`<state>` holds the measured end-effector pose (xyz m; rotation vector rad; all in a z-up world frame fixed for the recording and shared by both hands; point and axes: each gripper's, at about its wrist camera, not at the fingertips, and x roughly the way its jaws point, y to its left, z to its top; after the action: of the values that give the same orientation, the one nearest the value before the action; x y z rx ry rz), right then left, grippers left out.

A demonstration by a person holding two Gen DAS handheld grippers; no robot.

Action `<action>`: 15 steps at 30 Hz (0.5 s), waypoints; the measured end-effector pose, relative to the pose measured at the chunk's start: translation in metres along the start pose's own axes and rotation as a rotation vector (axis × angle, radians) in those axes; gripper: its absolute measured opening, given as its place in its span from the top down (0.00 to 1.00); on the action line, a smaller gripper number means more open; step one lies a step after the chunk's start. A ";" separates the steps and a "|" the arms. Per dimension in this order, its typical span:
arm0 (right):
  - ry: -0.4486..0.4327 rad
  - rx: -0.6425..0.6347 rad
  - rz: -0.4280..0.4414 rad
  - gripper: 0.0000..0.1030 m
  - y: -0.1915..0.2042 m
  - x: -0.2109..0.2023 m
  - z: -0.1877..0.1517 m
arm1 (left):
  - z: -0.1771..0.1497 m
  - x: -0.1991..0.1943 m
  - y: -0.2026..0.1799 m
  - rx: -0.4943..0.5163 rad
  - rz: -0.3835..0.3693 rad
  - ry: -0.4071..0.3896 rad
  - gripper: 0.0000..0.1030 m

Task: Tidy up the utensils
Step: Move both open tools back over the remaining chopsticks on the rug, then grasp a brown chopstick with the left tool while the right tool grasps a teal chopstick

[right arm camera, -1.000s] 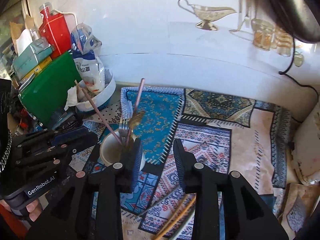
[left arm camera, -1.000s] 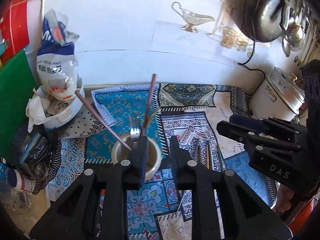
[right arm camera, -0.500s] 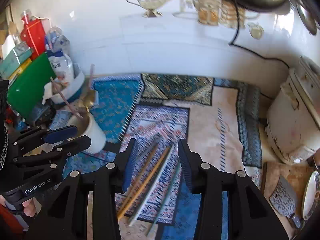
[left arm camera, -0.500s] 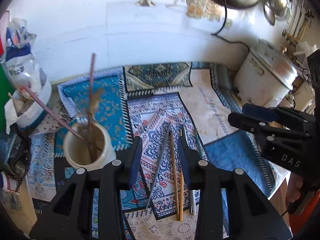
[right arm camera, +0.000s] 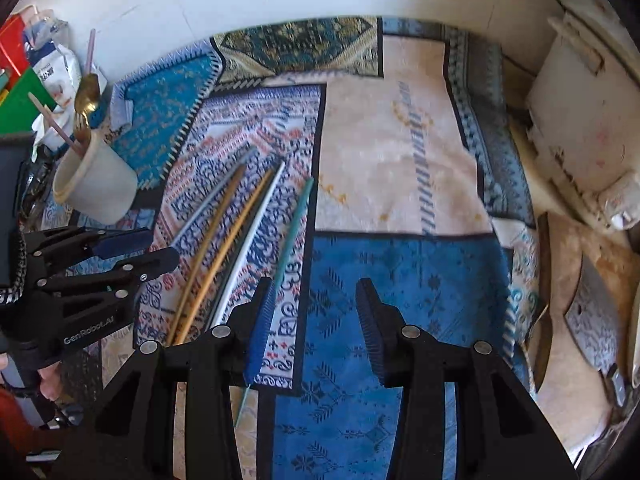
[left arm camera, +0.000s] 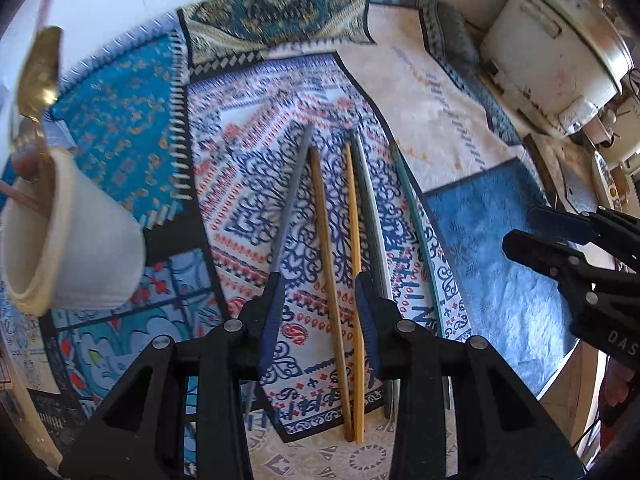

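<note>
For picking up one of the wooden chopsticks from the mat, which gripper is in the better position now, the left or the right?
Probably the left. The left gripper is open with the two wooden chopsticks lying between its fingers. The right gripper is also open but sits over the blue mat, beside the green chopstick.

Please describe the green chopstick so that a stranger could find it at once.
Find the white cup holding utensils at the left of the patterned cloth. To its right several chopsticks lie fanned out. The green chopstick is the rightmost, lying apart from the others.
</note>
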<state>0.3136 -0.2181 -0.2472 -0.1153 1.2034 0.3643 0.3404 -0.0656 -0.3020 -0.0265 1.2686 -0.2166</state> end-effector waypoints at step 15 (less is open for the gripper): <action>0.109 0.040 0.087 0.63 0.009 0.051 -0.004 | 0.021 0.035 -0.005 0.038 0.022 0.035 0.84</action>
<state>0.3226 -0.2002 -0.2949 -0.0489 1.3260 0.4147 0.3694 -0.0785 -0.3281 0.0237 1.2991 -0.2229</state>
